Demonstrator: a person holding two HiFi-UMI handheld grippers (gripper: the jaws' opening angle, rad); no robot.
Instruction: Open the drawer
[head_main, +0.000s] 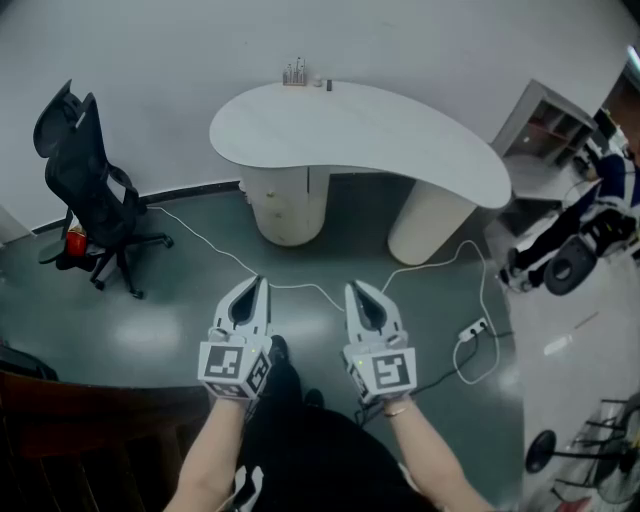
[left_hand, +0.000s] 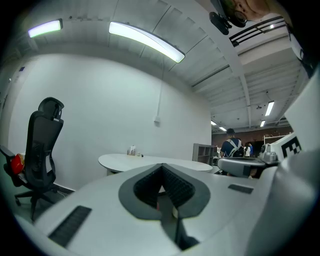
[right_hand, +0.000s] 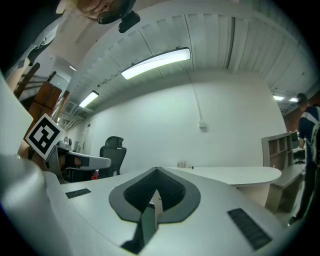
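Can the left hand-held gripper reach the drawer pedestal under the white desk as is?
Probably not from here. The left hand-held gripper is held well short of the drawer pedestal, jaws together. Open floor lies between, crossed only by a white cable, so stepping closer looks unobstructed.

White curved desk (head_main: 360, 135): small items (head_main: 296, 73) at back edge. Floor (head_main: 180, 310): cable (head_main: 300, 287), office chair (head_main: 85, 190).
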